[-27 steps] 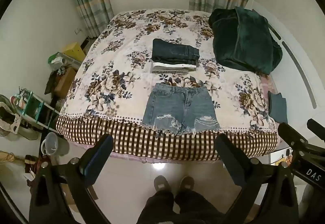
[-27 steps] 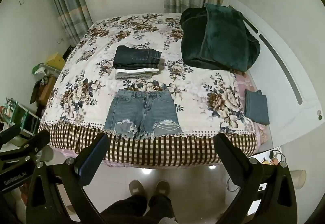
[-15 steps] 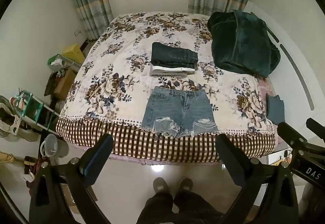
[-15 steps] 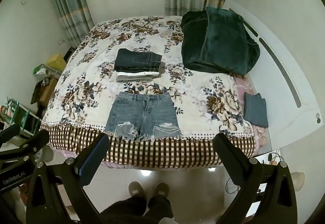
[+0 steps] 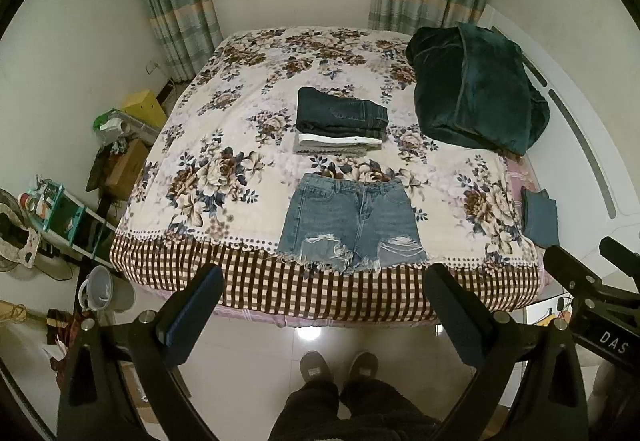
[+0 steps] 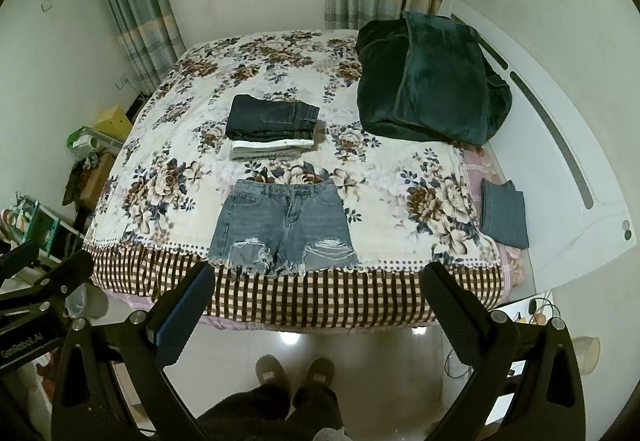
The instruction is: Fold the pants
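Observation:
Light blue ripped denim shorts (image 5: 350, 223) lie flat at the near edge of the bed, waistband away from me; they also show in the right wrist view (image 6: 282, 227). My left gripper (image 5: 322, 293) is open and empty, held above the floor in front of the bed, short of the shorts. My right gripper (image 6: 318, 291) is open and empty at about the same distance. The right gripper's body shows at the right edge of the left wrist view (image 5: 588, 293).
A stack of folded pants (image 5: 340, 123) lies behind the shorts. A dark green blanket (image 5: 476, 89) is heaped at the bed's far right. A folded grey-blue garment (image 6: 504, 213) lies at the right edge. Shelves and clutter (image 5: 56, 209) stand left. The person's feet (image 5: 338, 367) stand on the tiled floor.
Both grippers have drawn back and up a little from the bed, so the bed and shorts appear slightly smaller. Nothing on the bed has moved.

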{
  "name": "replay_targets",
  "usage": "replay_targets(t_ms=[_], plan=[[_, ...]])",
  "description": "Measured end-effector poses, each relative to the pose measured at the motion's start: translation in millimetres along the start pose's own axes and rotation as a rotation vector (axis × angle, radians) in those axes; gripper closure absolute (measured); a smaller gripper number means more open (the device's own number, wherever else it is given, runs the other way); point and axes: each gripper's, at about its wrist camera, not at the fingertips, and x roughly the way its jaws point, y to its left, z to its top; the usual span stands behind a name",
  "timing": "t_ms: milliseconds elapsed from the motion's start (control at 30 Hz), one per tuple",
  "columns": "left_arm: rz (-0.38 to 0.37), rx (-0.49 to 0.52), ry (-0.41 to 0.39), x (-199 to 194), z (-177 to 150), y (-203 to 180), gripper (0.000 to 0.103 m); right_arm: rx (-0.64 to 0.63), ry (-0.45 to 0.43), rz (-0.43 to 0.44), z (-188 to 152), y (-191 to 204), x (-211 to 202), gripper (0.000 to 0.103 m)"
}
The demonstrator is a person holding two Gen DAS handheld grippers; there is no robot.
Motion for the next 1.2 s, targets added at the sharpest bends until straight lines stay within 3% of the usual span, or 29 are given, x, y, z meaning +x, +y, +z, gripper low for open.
replay_targets(t_ms=[1200], plan=[[-0.004,-0.008,-0.007,-3.5,5.3,1.1,0.000,-0.001,-0.005,0.000,-0.8,-2.0,-7.6,0.000]])
